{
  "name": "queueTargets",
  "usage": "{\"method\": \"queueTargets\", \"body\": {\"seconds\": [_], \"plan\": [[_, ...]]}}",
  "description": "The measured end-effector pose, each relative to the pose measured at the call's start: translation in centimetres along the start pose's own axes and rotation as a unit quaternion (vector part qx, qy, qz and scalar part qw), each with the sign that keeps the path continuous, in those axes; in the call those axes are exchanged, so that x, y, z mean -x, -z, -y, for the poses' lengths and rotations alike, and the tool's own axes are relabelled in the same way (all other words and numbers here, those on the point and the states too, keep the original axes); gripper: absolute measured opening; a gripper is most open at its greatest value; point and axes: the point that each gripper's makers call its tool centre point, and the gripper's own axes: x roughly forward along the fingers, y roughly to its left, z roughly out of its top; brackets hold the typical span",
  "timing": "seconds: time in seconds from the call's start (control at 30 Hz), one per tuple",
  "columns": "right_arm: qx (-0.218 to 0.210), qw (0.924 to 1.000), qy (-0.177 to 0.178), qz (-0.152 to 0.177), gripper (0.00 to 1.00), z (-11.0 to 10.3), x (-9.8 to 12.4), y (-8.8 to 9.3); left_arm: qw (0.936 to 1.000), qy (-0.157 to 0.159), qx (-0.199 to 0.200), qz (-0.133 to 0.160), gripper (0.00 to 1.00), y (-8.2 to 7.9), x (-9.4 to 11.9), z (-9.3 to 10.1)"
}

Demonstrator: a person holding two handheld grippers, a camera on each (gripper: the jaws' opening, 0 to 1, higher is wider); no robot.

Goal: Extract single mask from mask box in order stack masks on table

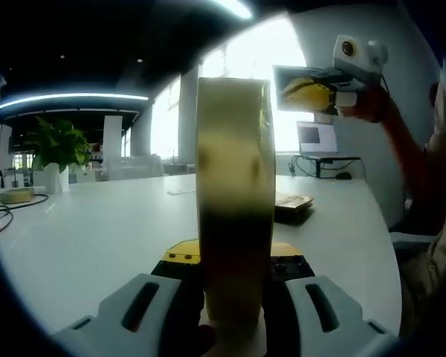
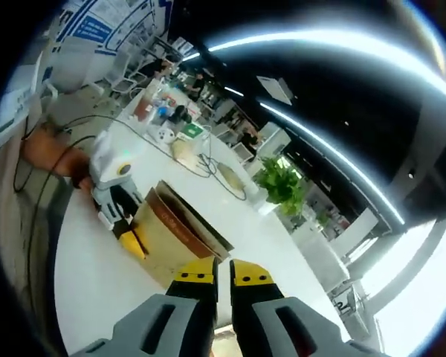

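Note:
The mask box [image 1: 234, 193], tan cardboard, stands on edge between the jaws of my left gripper [image 1: 234, 256], which is shut on it just above the white table [image 1: 89, 238]. My right gripper [image 1: 306, 89] is held high at the upper right by a hand, well away from the box. In the right gripper view its jaws [image 2: 223, 274] are closed to a thin slit with nothing visible between them. They look down on the box [image 2: 171, 234] and the left gripper [image 2: 113, 197] holding it.
A flat dark stack [image 1: 291, 204] lies on the table beyond the box. A potted plant [image 1: 58, 145] and cables [image 1: 0, 212] sit at the far left, a monitor [image 1: 317, 137] at the back right. Clutter [image 2: 171, 119] covers the table's far end.

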Motion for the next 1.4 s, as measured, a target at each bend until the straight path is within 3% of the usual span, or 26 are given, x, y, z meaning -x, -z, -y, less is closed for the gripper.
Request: {"method": "queueTargets", "body": {"seconds": [0.43, 0.63, 1.4], "plan": [[0.066, 0.9971, -0.038, 0.001, 0.06, -1.3, -1.5, -2.0, 1.0, 0.0, 0.0, 0.0, 0.2, 0.0, 0.0, 0.0], [0.094, 0.9939, -0.058, -0.007, 0.06, -2.1, -2.4, -2.1, 1.0, 0.001, 0.0, 0.0, 0.2, 0.0, 0.0, 0.0], [0.135, 0.9816, -0.132, -0.03, 0.05, -3.7, -4.7, -2.7, 1.0, 0.001, 0.001, 0.001, 0.2, -0.1, 0.0, 0.0]]}}
